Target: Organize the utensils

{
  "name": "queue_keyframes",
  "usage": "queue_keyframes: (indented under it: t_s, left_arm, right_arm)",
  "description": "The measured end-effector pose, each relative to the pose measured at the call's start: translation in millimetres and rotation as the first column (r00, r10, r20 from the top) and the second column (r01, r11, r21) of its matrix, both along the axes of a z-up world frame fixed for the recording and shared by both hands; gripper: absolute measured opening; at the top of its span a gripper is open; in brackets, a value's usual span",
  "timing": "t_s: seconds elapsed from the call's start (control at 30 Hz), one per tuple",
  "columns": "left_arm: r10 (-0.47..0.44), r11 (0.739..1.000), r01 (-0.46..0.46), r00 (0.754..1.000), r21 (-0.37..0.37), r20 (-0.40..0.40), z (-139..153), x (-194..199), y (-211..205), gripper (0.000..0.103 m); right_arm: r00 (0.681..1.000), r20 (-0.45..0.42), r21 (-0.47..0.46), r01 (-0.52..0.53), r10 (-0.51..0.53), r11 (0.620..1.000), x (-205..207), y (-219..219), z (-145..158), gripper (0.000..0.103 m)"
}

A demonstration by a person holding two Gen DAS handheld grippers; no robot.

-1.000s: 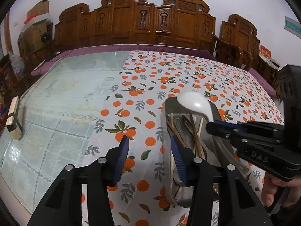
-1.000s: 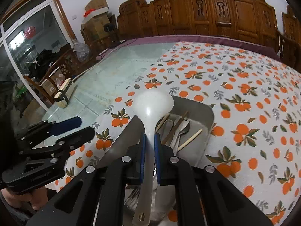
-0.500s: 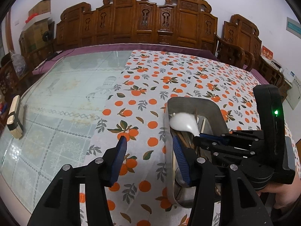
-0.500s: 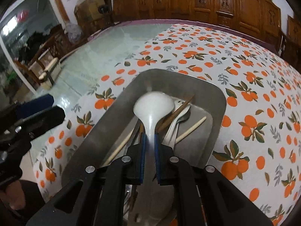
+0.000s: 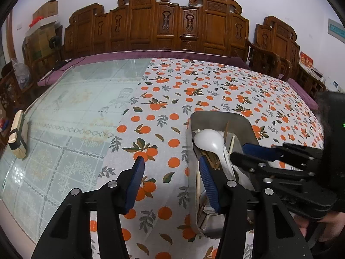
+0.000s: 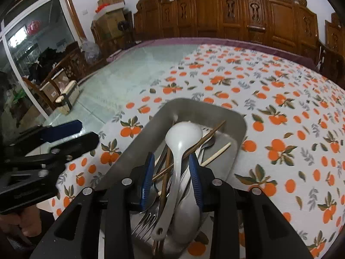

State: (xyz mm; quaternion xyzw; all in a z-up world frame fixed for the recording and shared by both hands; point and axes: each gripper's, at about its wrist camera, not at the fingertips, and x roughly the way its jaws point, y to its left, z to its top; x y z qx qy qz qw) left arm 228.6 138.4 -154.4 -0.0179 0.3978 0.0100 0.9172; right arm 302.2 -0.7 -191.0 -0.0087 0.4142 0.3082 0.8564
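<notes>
The white ladle (image 6: 180,151) is seen lying in the steel tray (image 6: 235,120), its long axis running from six to twelve o'clock between the opening, released jaws of the nearer right gripper (image 6: 172,179), while the left gripper (image 5: 172,181) is held parted and empty at nine o'clock.

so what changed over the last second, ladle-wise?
The right gripper carried the white ladle from above the metal tray down into it, and its jaws are now opening: the pads no longer press the handle, which lies on the other utensils. The left gripper kept its place beside the tray, empty, jaws opening a little. Tray and tablecloth stayed put.
</notes>
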Motion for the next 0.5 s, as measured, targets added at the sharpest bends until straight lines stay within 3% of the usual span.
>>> queue_keyframes:
  t_s: [0.23,0.37,0.5]
  left_arm:
    - [-0.001,1.000,0.001,1.000,0.017,0.012,1,-5,-9,0.055]
    - [-0.004,1.000,0.004,1.000,0.021,0.019,5,-10,-18,0.066]
    - [-0.022,0.999,0.020,0.999,0.044,0.038,14,-19,-35,0.081]
  right_arm:
    - [0.996,0.063,0.000,0.070,-0.070,0.998,-20,-37,27,0.036]
    - [0.988,0.091,0.009,0.124,-0.124,0.992,-35,-64,39,0.036]
    - [0.976,0.120,0.020,0.180,-0.181,0.984,-56,-97,53,0.047]
